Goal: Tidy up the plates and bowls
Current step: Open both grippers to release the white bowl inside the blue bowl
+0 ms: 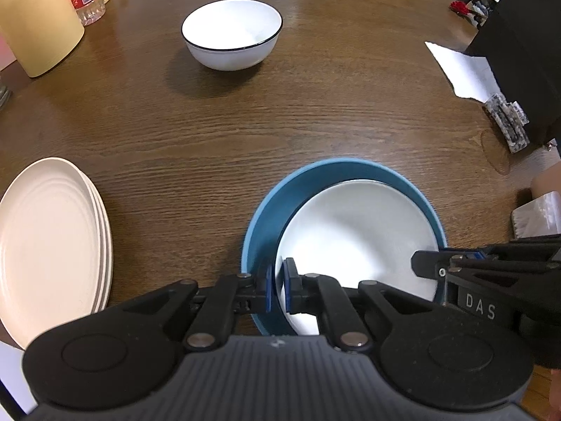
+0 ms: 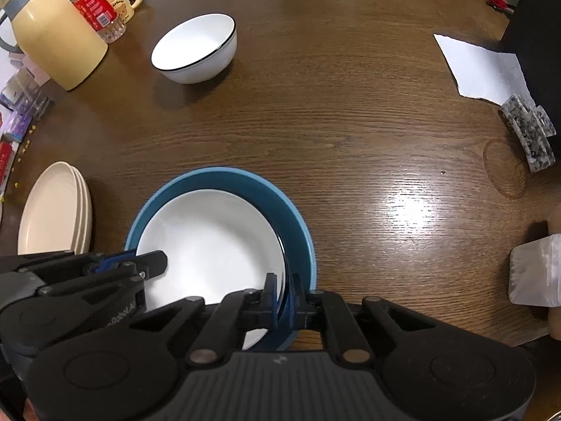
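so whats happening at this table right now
A person holds two grippers, both clamped on the rim of a white bowl nested inside a blue bowl. The left gripper grips its left edge, the right gripper its right edge, jaws shut on it. Another white bowl stands alone farther back, and a stack of cream plates sits at the left on the table.

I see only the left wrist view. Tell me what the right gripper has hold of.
Observer: The right gripper is shut on the near rim of the white bowl, one pad inside it, the other in the gap to the blue bowl.
Operator: Describe the top of the yellow jug.
Observer: It has a grey lid and a grey handle.
Operator: Report what lies left of it.
Observer: Small purple and pink boxes are piled there.
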`<state>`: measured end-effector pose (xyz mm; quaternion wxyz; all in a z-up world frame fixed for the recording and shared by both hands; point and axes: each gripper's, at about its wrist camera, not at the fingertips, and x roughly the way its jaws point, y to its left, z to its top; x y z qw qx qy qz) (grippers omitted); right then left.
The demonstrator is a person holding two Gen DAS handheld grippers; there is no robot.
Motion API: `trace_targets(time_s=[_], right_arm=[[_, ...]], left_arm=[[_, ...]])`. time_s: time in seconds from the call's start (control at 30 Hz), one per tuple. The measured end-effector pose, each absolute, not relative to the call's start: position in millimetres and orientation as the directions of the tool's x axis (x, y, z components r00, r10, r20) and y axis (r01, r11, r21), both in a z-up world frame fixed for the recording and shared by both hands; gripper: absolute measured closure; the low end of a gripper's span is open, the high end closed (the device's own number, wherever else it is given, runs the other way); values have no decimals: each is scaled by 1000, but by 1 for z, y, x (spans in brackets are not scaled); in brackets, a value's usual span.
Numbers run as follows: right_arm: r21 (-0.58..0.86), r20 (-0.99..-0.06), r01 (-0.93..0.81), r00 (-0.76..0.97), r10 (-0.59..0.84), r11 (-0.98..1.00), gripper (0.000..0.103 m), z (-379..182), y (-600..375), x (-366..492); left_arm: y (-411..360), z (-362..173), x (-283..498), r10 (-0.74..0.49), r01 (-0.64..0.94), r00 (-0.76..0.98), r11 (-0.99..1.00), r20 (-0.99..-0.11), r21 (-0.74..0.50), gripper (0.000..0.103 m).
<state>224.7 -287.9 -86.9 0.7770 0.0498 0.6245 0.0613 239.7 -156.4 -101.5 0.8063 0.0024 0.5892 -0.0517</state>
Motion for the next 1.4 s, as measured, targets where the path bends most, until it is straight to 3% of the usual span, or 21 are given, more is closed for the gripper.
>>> trace_targets(time_s=[0.47,0.7,0.77,0.8,0.87,1.0,1.03,1.1,1.17,1.2,1.4], right_arm=[[154,-961,-59,224,163,986,100,-85,-278,226],[181,-944,-35,273,184,983,89,-75,-294,220],[205,-933,-18,298,201,979,78,-70,-303,217],[215,-927,-10,313,207,977,71,-66,-307,214],[226,-916,0,341,212,974,64,-61,-315,209],[241,-902,10,371,220,971,34,-59,-325,200],[248,-896,8,381,226,969,30,-58,-328,196],[267,-884,2,399,244,964,10,-57,-331,189],[280,-867,-9,427,257,960,5,-54,-334,178],[283,-858,-17,443,261,959,1,-52,-334,173],[268,-810,-65,526,261,961,0,-40,-331,139]], left_arm=[[-152,-105,242,-94,63,297,995,-950,-78,97],[-145,-91,239,-126,56,337,992,-933,-114,94],[-143,-84,237,-141,51,356,990,-924,-131,90],[-141,-81,235,-145,50,368,989,-919,-136,87],[-138,-74,232,-132,45,400,991,-907,-125,59],[-130,-64,224,-131,31,441,991,-888,-130,54],[-127,-62,222,-127,26,453,991,-882,-130,45],[-122,-57,215,-116,17,485,992,-867,-123,28],[-117,-52,206,-112,14,521,992,-846,-123,5],[-115,-50,201,-110,13,542,992,-833,-122,1],[-106,-38,170,-79,-6,632,994,-771,-107,0]])
